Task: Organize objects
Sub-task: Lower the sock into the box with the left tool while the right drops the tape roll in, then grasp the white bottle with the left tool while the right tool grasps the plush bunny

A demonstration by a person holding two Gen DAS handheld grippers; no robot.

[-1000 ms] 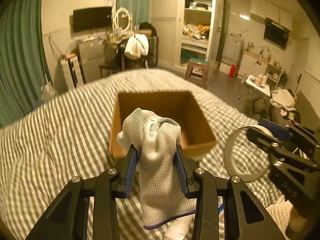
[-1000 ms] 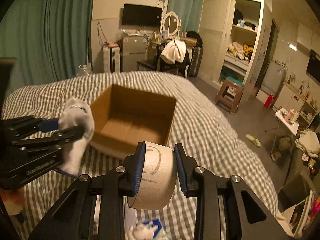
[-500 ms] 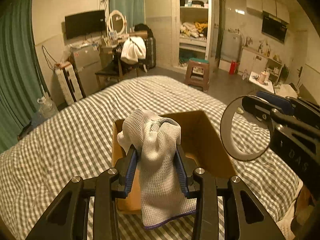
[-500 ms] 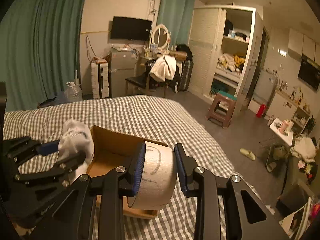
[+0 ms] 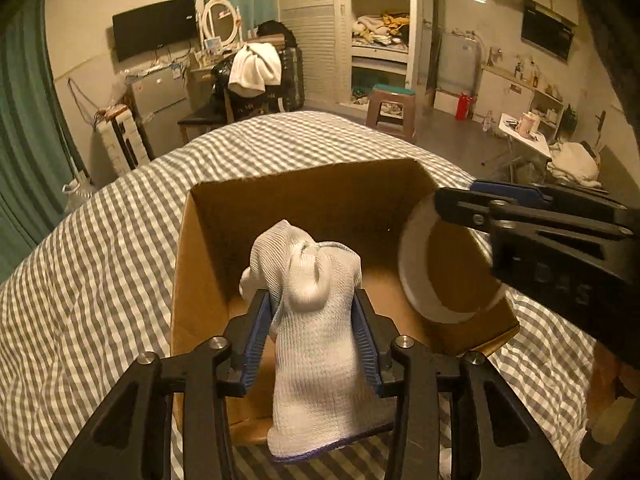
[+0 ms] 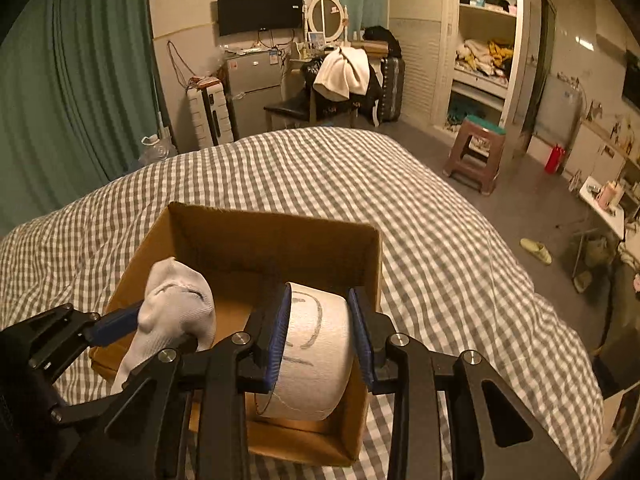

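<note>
In the left wrist view, the white knitted glove (image 5: 316, 320) is seen between the blue pads of the left gripper (image 5: 316, 336), whose jaws have just been opening a little; the glove is still between them and has not fallen, though it cannot be told whether the pads press it as firmly as a second ago. Where the cardboard box (image 5: 208, 248) was earlier seen ahead of the glove on the checked bedspread (image 5: 100, 260), it is now seen directly beneath it, so the glove hangs over the box's near-left part. At the right, the tape roll (image 5: 416, 276) is carried by the right gripper (image 5: 452, 216) over the box's right side, having been outside it before. In the right wrist view, the right gripper (image 6: 318, 332) is shown pressed tight on the flat sides of the tape roll (image 6: 316, 356), which is held just above the box (image 6: 264, 240) floor near its right wall; the glove (image 6: 176, 312) is seen at the left, above the near-left wall. Both items are judged to be placed for release, the glove first.
</note>
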